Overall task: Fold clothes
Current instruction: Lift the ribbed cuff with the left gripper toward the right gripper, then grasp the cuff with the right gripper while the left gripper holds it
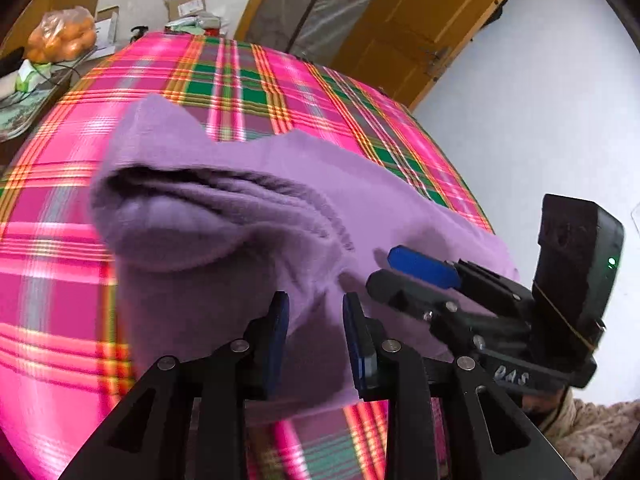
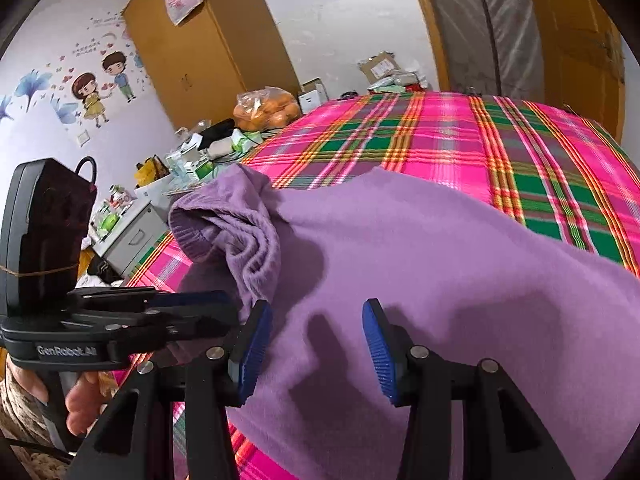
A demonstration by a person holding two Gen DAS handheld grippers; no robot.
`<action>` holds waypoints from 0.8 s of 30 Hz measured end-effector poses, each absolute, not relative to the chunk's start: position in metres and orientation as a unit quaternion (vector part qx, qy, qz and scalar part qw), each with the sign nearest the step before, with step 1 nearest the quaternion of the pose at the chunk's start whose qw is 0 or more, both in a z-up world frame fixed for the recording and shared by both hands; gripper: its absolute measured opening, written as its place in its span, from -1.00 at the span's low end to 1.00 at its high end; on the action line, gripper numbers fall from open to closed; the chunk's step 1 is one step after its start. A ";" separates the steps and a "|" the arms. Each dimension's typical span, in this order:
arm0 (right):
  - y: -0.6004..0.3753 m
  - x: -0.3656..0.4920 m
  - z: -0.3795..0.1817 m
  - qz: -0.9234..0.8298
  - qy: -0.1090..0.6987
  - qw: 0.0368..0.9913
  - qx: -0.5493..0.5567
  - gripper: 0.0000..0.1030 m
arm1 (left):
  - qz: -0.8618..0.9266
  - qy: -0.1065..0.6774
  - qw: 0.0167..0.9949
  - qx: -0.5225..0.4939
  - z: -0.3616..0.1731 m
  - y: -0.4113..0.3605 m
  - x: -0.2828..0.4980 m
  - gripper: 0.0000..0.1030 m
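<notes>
Left gripper jaws apart; right gripper wider.

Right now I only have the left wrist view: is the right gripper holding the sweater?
Observer: No. In the right wrist view the right gripper stands open over the sweater, with nothing pinched between its pads.
Operator: What part is under it?
Observer: The flat body. The sleeve is bunched up to its left.
Operator: Anything off that left side I should avoid?
Observer: A grey drawer unit stands beside the plaid cover, past the sleeve.
</notes>
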State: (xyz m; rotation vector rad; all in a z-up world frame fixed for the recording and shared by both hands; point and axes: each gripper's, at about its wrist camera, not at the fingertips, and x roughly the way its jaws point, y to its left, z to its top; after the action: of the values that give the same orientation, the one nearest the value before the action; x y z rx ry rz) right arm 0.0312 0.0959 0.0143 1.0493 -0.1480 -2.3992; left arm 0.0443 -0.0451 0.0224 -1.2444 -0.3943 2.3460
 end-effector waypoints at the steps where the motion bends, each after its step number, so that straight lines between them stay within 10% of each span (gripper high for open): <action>1: 0.094 0.030 0.015 -0.883 -0.052 0.262 0.385 -0.07 | 0.852 -0.151 0.222 -0.449 0.024 -0.052 0.045 -0.45; 14: 0.017 0.025 0.018 -0.876 0.175 0.285 0.349 0.00 | 0.842 -0.278 0.140 -0.441 0.011 -0.128 0.026 -0.45; 24: -0.003 0.001 0.014 -0.869 0.195 0.275 0.361 0.00 | 0.841 -0.285 0.184 -0.421 0.033 -0.122 -0.003 -0.44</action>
State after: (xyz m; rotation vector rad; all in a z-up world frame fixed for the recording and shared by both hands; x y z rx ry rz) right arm 0.0007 -0.0030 0.0141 0.9712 0.5243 -2.3370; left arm -0.0034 -0.1221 0.0328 -1.1869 -0.8041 2.3720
